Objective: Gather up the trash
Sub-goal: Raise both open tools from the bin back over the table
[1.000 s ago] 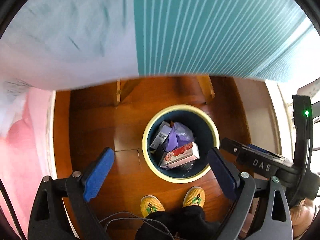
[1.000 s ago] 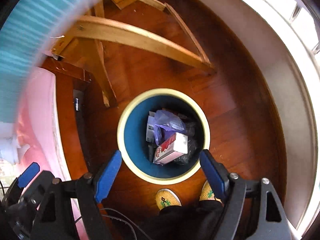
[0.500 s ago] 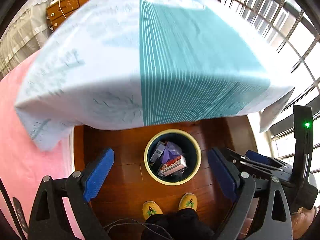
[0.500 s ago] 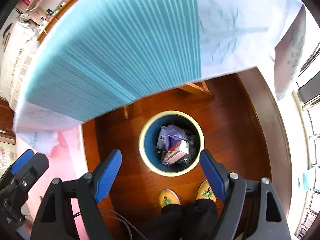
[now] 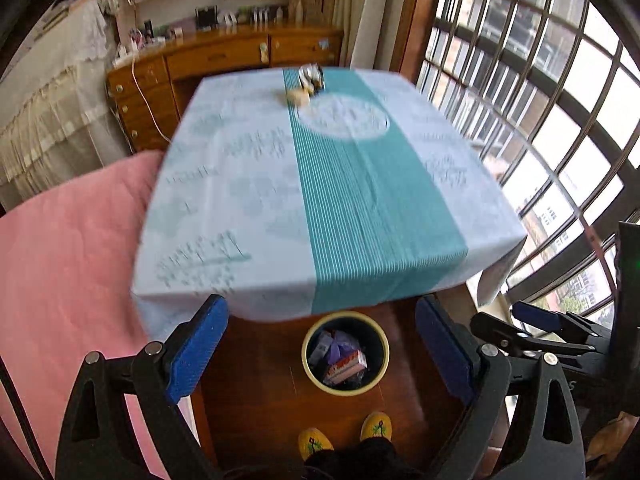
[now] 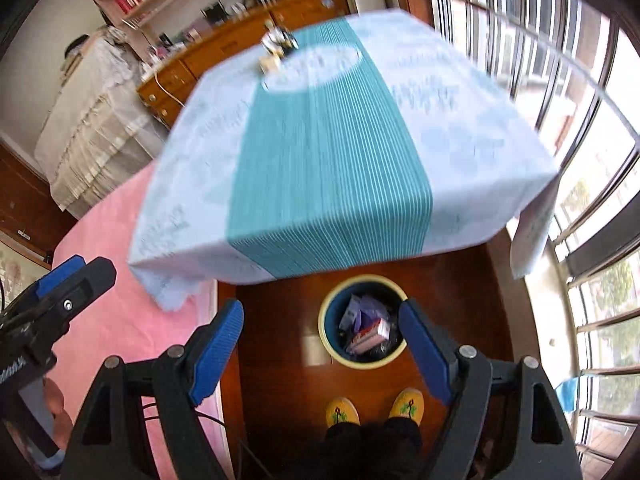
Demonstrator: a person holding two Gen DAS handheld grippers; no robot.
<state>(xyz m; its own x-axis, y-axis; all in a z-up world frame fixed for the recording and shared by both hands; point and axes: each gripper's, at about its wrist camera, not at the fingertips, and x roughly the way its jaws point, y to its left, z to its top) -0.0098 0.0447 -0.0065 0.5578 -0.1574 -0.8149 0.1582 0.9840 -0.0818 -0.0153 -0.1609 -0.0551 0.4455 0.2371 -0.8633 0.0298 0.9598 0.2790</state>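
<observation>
A round bin [image 5: 310,368] [image 6: 325,336] with a cream rim and dark blue inside stands on the wood floor at the table's near edge. It holds a red-and-white box [image 5: 346,365] [image 6: 374,330], purple wrapping and other packs. My left gripper [image 5: 320,354] is open and empty, high above the bin. My right gripper [image 6: 320,354] is open and empty too, to the right of the left one. Small blurred items [image 5: 308,82] [image 6: 276,48] lie at the table's far end.
A table with a white and teal striped cloth [image 5: 320,200] [image 6: 340,152] fills the middle. A pink bed [image 5: 68,260] lies to the left. A barred window [image 5: 560,120] is on the right. A wooden dresser [image 5: 224,56] stands behind. My yellow slippers [image 5: 344,436] are below.
Both grippers have risen from low beside the bin to above table height and tilted up. The tabletop and room have come into view. Both stay open.
</observation>
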